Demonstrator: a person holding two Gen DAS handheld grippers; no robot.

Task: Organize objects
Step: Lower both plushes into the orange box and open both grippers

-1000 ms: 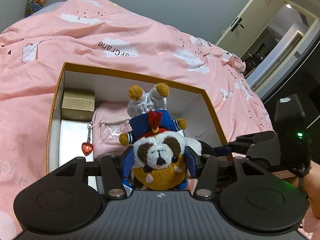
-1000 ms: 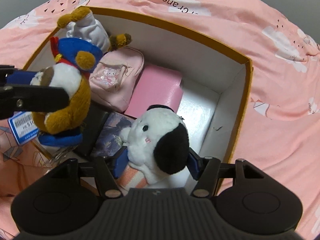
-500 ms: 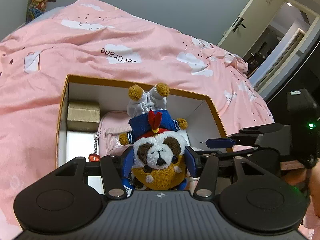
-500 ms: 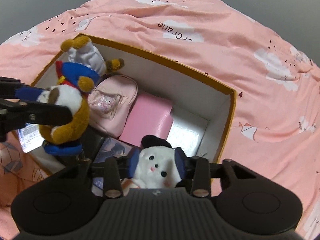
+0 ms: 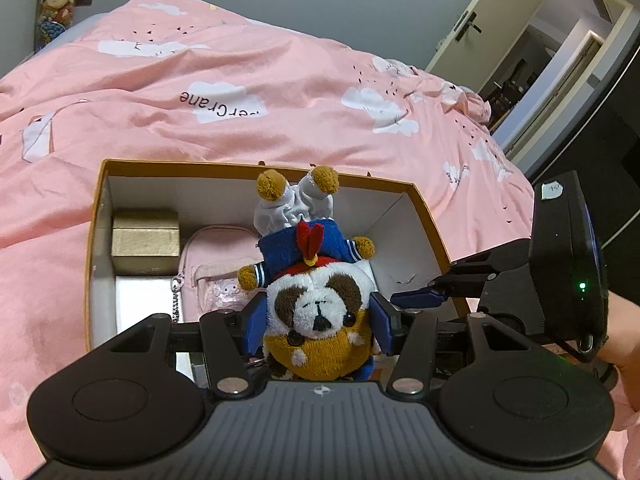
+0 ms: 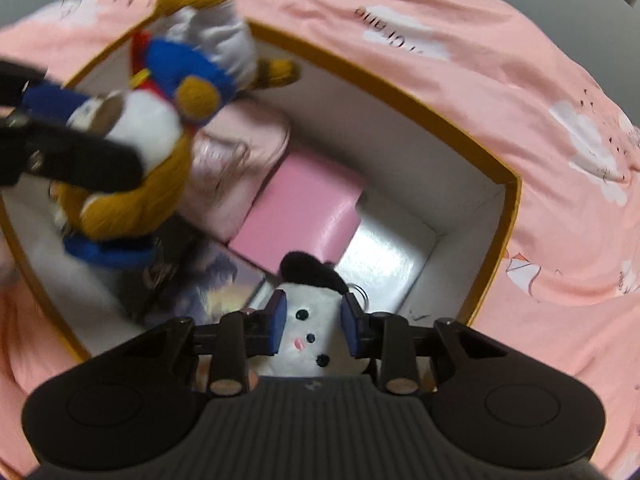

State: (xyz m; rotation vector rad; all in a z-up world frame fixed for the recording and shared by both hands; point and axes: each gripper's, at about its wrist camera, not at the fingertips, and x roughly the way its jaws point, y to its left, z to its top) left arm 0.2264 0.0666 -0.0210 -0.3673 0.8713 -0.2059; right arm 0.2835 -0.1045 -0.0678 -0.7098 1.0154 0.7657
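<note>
Box (image 5: pixel 428 216) on pink bedding. L gripper (image 5: pixel 318 320) clamps sailor dog plush (image 5: pixel 316 300); R gripper (image 6: pixel 314 326) clamps white plush (image 6: pixel 310 320), both above box.

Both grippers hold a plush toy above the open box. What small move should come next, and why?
Probably lower the right gripper with the white plush toward the bare silver floor of the box; the pink pouch and pink case fill the rest.
</note>
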